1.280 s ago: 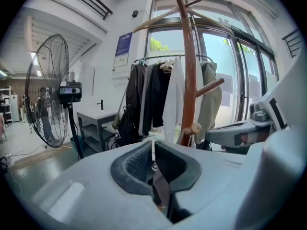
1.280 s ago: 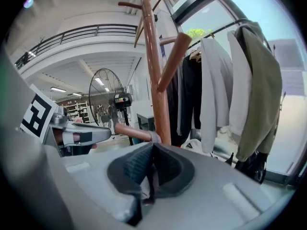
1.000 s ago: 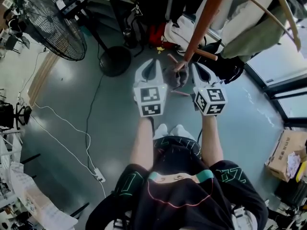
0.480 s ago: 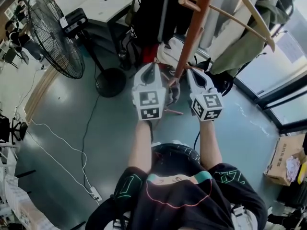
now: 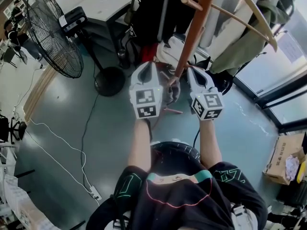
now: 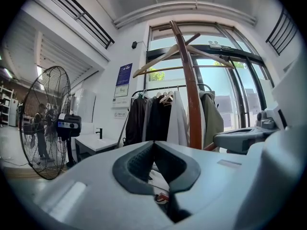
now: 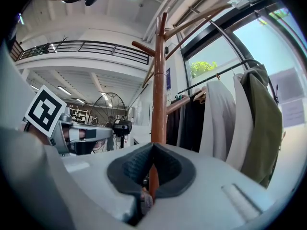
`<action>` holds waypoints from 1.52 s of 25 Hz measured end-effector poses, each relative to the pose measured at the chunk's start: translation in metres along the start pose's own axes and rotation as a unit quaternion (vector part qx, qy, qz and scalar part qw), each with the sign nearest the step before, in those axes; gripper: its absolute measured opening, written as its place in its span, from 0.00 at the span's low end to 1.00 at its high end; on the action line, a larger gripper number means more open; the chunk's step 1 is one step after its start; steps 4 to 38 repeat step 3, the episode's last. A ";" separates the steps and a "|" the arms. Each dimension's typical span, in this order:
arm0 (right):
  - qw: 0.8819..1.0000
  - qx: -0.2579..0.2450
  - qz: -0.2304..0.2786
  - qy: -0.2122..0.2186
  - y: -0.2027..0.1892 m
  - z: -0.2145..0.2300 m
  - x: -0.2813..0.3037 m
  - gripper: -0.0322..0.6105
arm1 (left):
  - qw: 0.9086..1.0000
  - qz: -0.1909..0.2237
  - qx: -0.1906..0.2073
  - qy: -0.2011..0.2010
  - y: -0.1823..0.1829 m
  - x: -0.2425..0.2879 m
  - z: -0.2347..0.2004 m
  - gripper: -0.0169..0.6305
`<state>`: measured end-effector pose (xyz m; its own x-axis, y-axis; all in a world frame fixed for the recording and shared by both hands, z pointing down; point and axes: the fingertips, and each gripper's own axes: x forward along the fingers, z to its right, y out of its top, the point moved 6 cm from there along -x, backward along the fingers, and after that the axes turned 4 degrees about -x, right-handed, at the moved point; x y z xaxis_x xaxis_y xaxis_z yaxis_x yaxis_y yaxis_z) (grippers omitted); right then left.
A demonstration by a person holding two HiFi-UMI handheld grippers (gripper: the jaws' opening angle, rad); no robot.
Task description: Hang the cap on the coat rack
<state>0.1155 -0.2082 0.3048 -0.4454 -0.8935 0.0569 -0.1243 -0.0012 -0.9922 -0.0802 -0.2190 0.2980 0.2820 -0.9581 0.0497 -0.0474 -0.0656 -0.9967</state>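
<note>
Seen from a head camera looking steeply down, a person stands on a glossy grey-green floor (image 5: pixel 96 128) facing a reddish-brown wooden coat rack (image 5: pixel 194 28), whose pole rises toward 1 o'clock. The hanging does not look done. None of the rack's upturned wooden pegs (image 7: pixel 143 48) carries a cap in any view, and neither tool holds one. A small grey crumpled shape (image 5: pixel 173 89) lies at the foot of the pole, between the two tools. It may be the cap, though that cannot be confirmed. If so, what is left is to pick it up, lift it and hook it over a peg. Both bare forearms reach forward side by side, raised at chest height. The left tongs (image 5: pixel 148 65) point to 12 o'clock with their tips pressed together on nothing. The right tongs (image 5: pixel 192 71) are just beside the pole, also closed and empty. A black pedestal fan (image 5: pixel 53 32) stands at 10 o'clock.
</note>
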 end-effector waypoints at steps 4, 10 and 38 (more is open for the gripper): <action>1.000 0.000 0.000 0.002 0.002 0.002 0.004 0.05 | 1.000 -0.001 -0.002 0.004 0.002 0.003 -0.004 0.04; 1.000 0.000 0.000 0.002 0.002 0.002 0.004 0.05 | 1.000 -0.001 -0.002 0.004 0.002 0.003 -0.004 0.04; 1.000 0.000 0.000 0.002 0.002 0.002 0.004 0.05 | 1.000 -0.001 -0.002 0.004 0.002 0.003 -0.004 0.04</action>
